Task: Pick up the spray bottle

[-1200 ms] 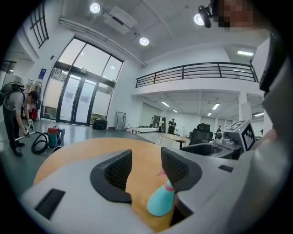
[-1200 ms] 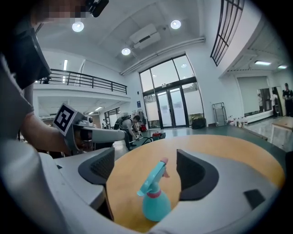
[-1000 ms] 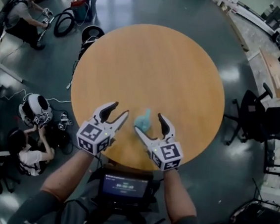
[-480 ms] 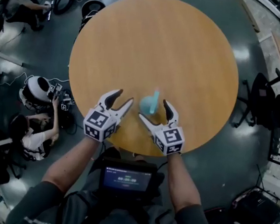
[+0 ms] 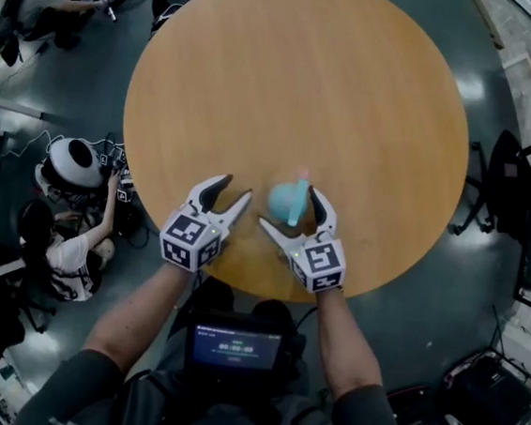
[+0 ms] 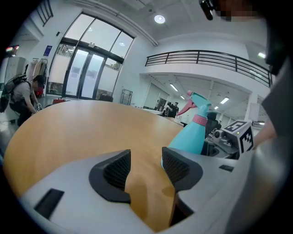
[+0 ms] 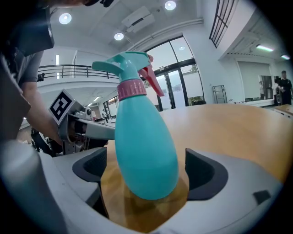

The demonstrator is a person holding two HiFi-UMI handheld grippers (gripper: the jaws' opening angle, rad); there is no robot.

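A teal spray bottle (image 5: pixel 286 200) with a pink collar and pink trigger stands upright on the round wooden table (image 5: pixel 298 78), near its front edge. My right gripper (image 5: pixel 289 209) reaches around it. In the right gripper view the bottle (image 7: pixel 142 146) fills the space between the dark pads (image 7: pixel 201 171). A thin gap shows on each side while the jaws are opening. My left gripper (image 5: pixel 233 190) hovers just left of the bottle, open, with only bare tabletop between its pads (image 6: pixel 116 169). From there the bottle (image 6: pixel 192 132) shows at the right.
The table's front edge (image 5: pixel 239 289) lies right under both grippers. People sit on the floor at the left (image 5: pixel 59 251) among cables and gear. Office chairs (image 5: pixel 520 215) stand at the right. A small screen (image 5: pixel 237 345) hangs at the person's chest.
Both grippers have sunk toward the tabletop. The right gripper's jaws have spread wider around the bottle, which now stands upright on the table.
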